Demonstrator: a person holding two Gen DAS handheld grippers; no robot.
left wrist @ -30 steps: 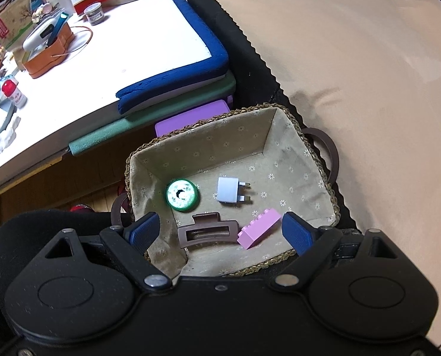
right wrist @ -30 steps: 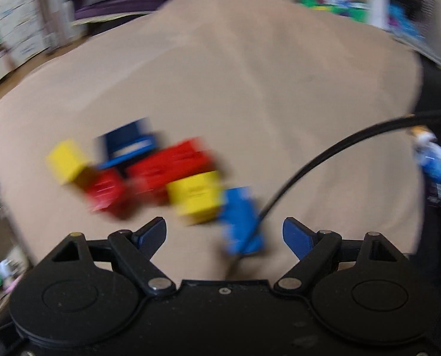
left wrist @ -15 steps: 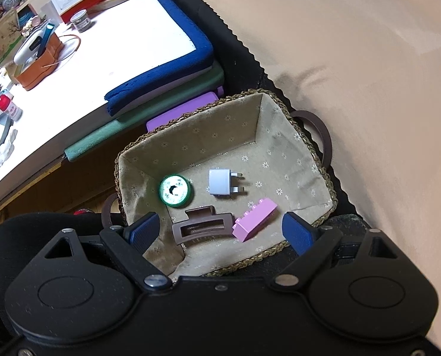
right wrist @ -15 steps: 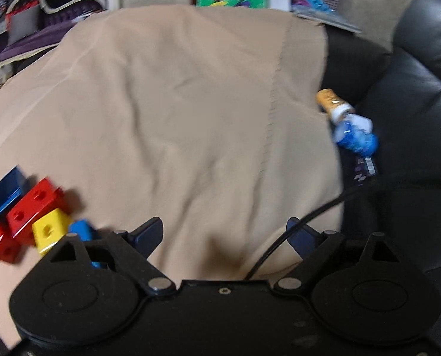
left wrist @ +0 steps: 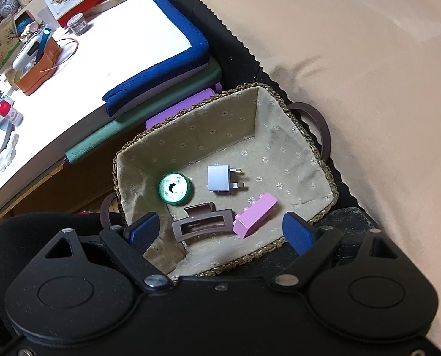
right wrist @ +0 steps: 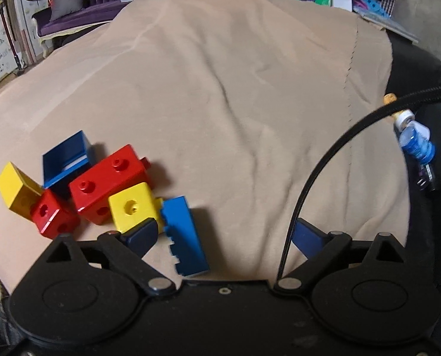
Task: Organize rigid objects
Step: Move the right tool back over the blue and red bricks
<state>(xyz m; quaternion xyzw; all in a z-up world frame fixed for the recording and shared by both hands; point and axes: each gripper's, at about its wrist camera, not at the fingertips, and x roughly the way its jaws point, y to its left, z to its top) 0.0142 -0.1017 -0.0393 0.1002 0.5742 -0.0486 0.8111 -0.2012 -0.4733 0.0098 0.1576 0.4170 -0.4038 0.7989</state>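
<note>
A woven basket with a flowered lining holds a green round lid, a white plug adapter, a brown hair claw and a pink brick. My left gripper hangs open over the basket's near edge, with nothing between its pads. In the right wrist view a pile of red, yellow and dark blue bricks lies on a beige cloth. A light blue brick lies between the opening jaws of my right gripper, close to the left finger and untouched.
A black cable arcs across the right finger. A small blue bottle lies on the black leather seat at right. Beside the basket stand stacked blue and green pads and a white table with clutter.
The right wrist view swung right, away from the bricks, then back, so the light blue brick now lies between wider jaws. The left view has hardly shifted.
</note>
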